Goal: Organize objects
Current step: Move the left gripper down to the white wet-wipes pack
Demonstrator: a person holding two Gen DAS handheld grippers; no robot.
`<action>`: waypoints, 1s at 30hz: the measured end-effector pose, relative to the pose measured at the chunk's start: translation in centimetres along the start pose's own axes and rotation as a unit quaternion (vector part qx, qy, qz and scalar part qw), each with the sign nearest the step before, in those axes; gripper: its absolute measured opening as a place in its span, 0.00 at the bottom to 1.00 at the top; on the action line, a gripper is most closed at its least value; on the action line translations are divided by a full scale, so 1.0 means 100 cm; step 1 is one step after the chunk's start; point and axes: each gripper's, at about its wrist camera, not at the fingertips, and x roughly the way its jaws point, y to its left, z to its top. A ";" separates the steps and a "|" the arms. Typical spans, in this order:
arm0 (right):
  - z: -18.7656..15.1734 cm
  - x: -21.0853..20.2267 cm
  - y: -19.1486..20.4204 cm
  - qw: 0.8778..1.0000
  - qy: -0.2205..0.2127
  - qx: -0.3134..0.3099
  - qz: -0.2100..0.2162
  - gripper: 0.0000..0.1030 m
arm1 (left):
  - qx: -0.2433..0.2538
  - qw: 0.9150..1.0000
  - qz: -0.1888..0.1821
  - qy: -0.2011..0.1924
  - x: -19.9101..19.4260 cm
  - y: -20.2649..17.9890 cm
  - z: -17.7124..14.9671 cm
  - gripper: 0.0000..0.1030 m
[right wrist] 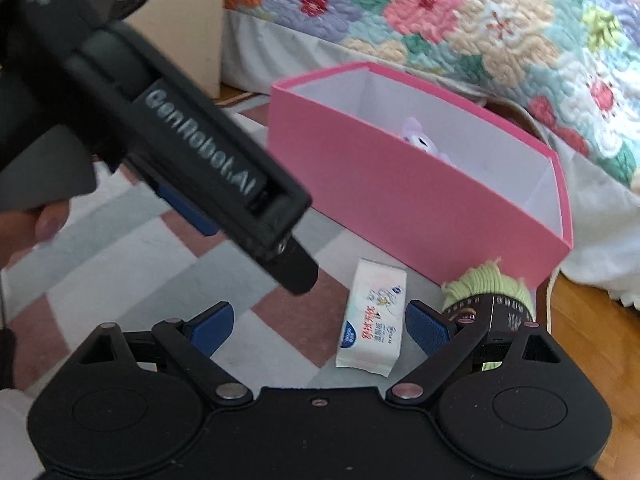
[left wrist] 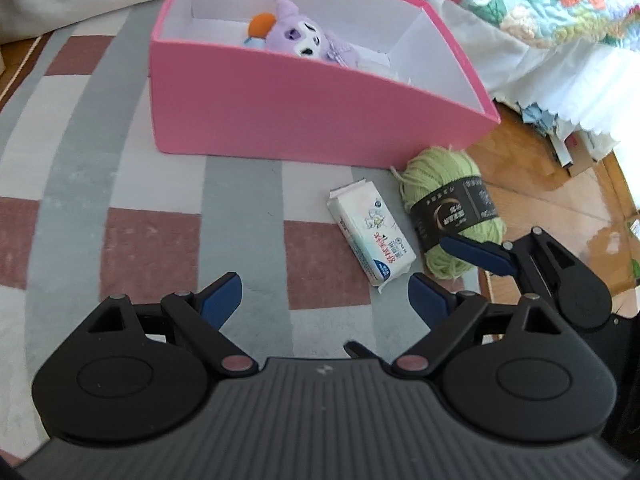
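You have a checked rug (left wrist: pixel 160 240) of grey, white and dusty-red blocks under everything, ending at a wooden floor (left wrist: pixel 560 200) on your right. Behind it hangs a floral quilt (right wrist: pixel 440 20) over a white bed skirt (left wrist: pixel 540 80), with scraps of paper (left wrist: pixel 568 148) beneath its hem.

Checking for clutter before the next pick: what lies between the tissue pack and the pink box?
Nothing: only bare checked rug separates the tissue pack from the pink box, clearest in the left wrist view.
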 end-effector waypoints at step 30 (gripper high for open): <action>-0.012 0.039 -0.020 0.996 0.043 0.068 -0.028 0.46 | -0.040 0.994 -0.096 -0.020 0.052 0.004 -0.006 0.21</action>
